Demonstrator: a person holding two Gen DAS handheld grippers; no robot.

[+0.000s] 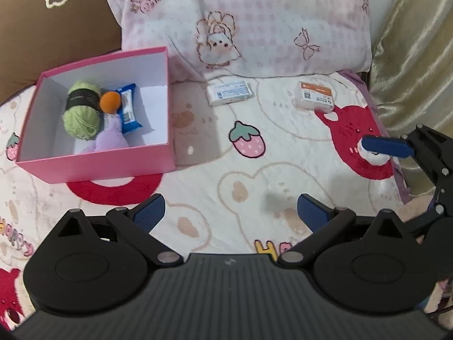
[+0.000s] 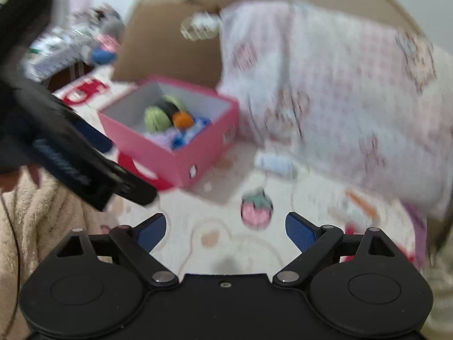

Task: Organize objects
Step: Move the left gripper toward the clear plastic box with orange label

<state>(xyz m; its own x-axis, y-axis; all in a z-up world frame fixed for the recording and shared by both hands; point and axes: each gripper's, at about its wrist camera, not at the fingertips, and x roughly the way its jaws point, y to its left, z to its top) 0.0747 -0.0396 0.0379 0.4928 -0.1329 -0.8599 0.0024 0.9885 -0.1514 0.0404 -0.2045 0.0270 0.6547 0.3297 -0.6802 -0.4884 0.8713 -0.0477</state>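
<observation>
**Both grippers empty, two small packs left outside the box**

The left gripper (image 1: pixel 230 209) hovers over the printed blanket (image 1: pixel 215 175) with jaws spread wide and nothing between them; the right gripper (image 2: pixel 225 231) is likewise released and empty, its view blurred.

Judging by the layout, this is a gap between picks. Next comes a reach to the blue-labelled white pack (image 1: pixel 230 90) or the orange-labelled pack (image 1: pixel 314 94), both lying near the pillow (image 1: pixel 254 14), well apart from the pink box (image 1: pixel 93 167).

That box already holds a green yarn ball (image 1: pixel 80 113), an orange ball (image 1: pixel 111 102), a blue snack packet (image 1: pixel 128 110) and a lilac plush (image 1: pixel 109 140).
</observation>
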